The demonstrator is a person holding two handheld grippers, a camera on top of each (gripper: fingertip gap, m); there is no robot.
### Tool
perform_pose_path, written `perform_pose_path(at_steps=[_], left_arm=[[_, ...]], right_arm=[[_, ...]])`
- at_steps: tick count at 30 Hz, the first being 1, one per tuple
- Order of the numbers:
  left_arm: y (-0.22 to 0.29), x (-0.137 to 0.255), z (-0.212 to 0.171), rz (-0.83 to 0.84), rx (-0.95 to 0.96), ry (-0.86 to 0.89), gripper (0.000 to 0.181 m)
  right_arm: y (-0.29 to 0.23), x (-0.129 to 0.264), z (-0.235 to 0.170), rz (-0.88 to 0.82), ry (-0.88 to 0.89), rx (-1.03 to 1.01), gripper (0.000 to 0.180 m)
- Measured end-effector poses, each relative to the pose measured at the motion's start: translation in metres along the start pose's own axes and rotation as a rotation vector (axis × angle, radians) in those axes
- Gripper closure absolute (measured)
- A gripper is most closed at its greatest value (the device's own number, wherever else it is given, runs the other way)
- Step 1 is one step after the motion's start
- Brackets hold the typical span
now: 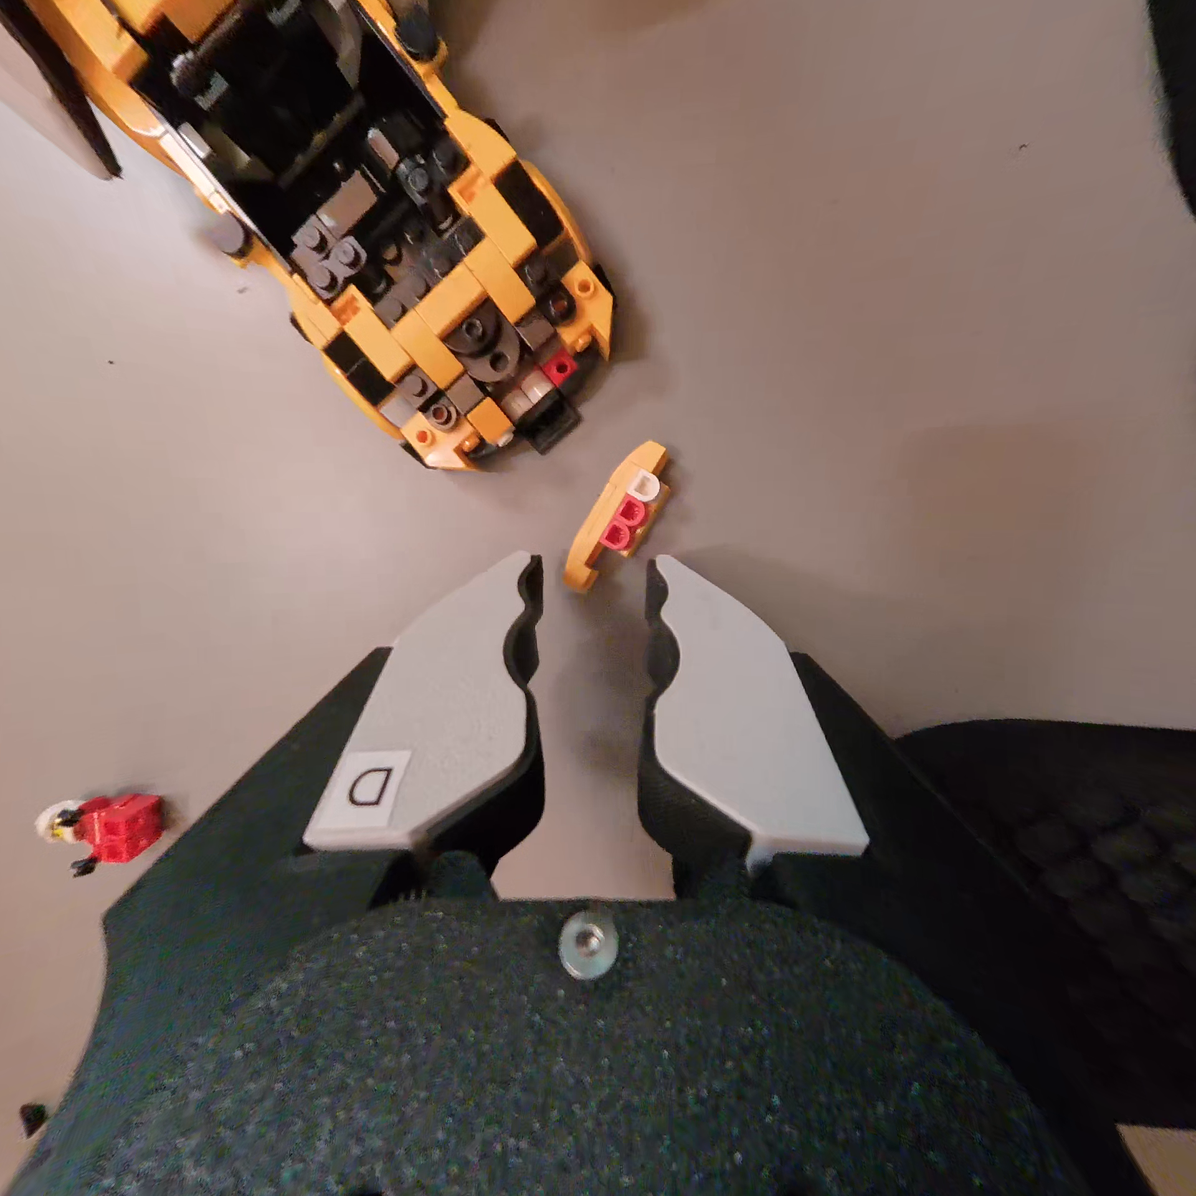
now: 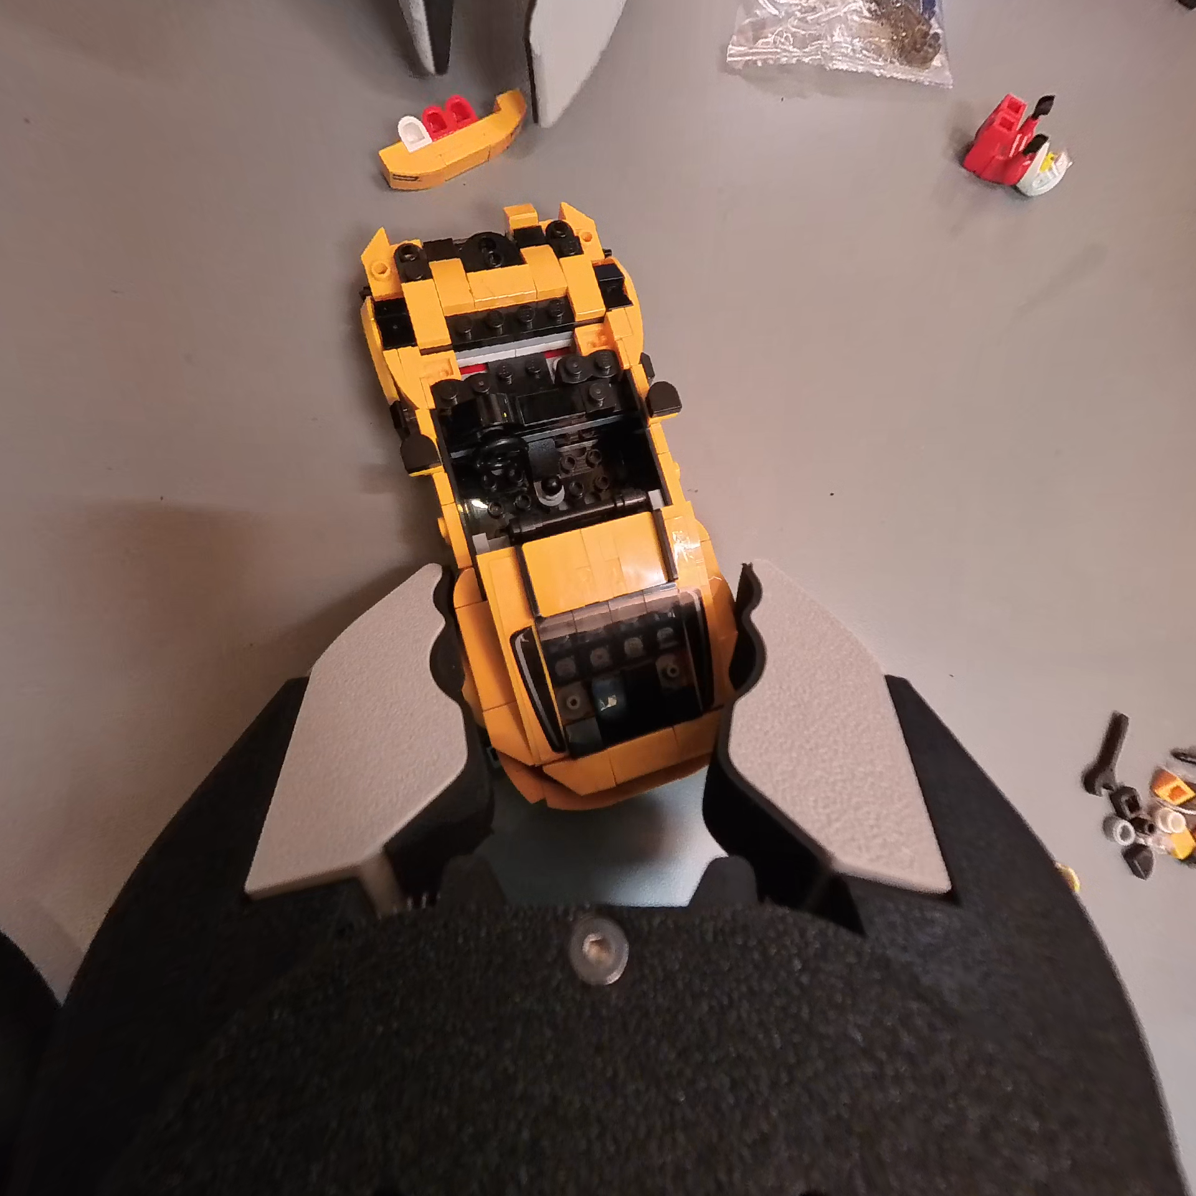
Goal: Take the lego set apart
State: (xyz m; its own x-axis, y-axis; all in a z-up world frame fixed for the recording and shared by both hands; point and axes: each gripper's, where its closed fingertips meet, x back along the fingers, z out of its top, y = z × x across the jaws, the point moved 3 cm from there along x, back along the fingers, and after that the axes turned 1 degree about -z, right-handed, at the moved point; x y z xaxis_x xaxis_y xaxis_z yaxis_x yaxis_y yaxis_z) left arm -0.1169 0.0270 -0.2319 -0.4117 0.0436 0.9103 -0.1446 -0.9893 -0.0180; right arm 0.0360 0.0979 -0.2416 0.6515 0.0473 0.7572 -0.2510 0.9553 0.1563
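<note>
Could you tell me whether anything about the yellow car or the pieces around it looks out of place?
The yellow car has no roof, so its black cockpit is open. A curved yellow section with red and white bricks lies detached on the grey table beside one end. That fits a teardown. The right gripper has its jaws around the car's other end.

one lego car, two grippers – one plastic bag

Car: orange and black brick build, roof off, cabin open, upright on its wheels.
Loose piece: curved orange strip carrying 2 red bricks and 1 white, at 12 o'clock beyond the car.
</note>
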Motion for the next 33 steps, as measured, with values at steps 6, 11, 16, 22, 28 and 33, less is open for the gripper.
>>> perform_pose_path(at_steps=[6, 11, 16, 22, 28, 33], left_arm=[[0.000, -0.011, 0.000, -0.061, 0.010, -0.011, 0.153], [-0.005, -0.011, 0.004, -0.021, -0.027, -0.014, 0.172], [-0.012, -0.004, 0.016, 0.094, -0.064, 0.074, 0.173], [-0.019, 0.001, 0.017, 0.240, -0.026, 0.081, 0.173], [-0.014, -0.001, 0.011, 0.325, 0.047, 0.090, 0.173], [-0.019, -0.006, -0.003, 0.430, 0.280, 0.020, 0.173]], right_arm=[[0.000, -0.001, 0.000, -0.002, 0.003, -0.002, 0.098], [0.000, -0.001, 0.001, -0.002, 0.010, 0.000, 0.098], [0.000, 0.000, 0.002, -0.004, 0.009, -0.002, 0.097], [0.000, -0.001, 0.002, -0.009, 0.007, -0.009, 0.097], [0.000, -0.001, 0.002, -0.016, 0.005, -0.016, 0.097], [0.005, 0.000, -0.002, -0.048, -0.010, -0.054, 0.098]])
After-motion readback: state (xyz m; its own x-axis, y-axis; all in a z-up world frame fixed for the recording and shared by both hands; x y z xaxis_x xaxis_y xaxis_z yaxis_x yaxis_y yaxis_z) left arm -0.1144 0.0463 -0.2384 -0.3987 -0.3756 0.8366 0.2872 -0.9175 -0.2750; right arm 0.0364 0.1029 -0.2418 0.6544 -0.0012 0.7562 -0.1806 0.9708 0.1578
